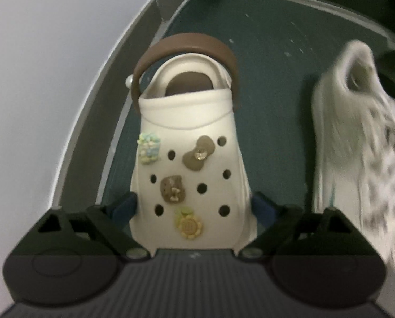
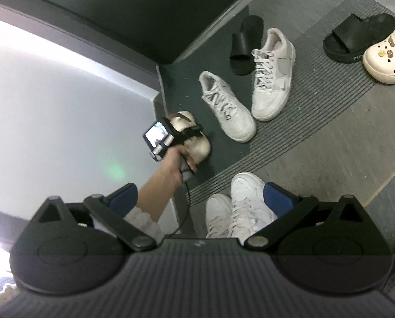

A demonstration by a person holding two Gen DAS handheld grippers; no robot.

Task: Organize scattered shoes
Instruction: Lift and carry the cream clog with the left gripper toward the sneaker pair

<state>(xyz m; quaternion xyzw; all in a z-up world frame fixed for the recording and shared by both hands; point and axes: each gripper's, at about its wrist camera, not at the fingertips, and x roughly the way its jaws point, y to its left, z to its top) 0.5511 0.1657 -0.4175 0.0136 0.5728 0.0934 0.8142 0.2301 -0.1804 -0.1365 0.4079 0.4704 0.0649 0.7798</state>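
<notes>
Item: cream clog, brown heel strap, four charms on the perforated upper. It sits on the dark green mat, close to the mat's left edge by the pale wall, toe toward the camera.

Left hand-held gripper: pointed steeply down over the clog, one blue pad at each side of the toe end. The pads sit right at the clog's sides; whether they press on it or stand just clear cannot be told. The right wrist view shows a person's hand carrying this gripper, with the clog under it.

Right hand-held gripper: released, jaws wide apart, grasping nothing. It hangs above the floor.

Other stock, right wrist view:
- Pair of white sneakers, worn by the person, seen between the right gripper's fingers.
- Grey-white sneaker, on the green mat near the clog.
- Second grey-white sneaker, just beside the first, partly on the ribbed grey floor.
- Black slide, touching the second sneaker's heel end.
- Second black slide, well apart to the right.
- Matching cream clog, with charms, touching that slide.

In the left wrist view, a blurred pale laced sneaker lies to the clog's right.
</notes>
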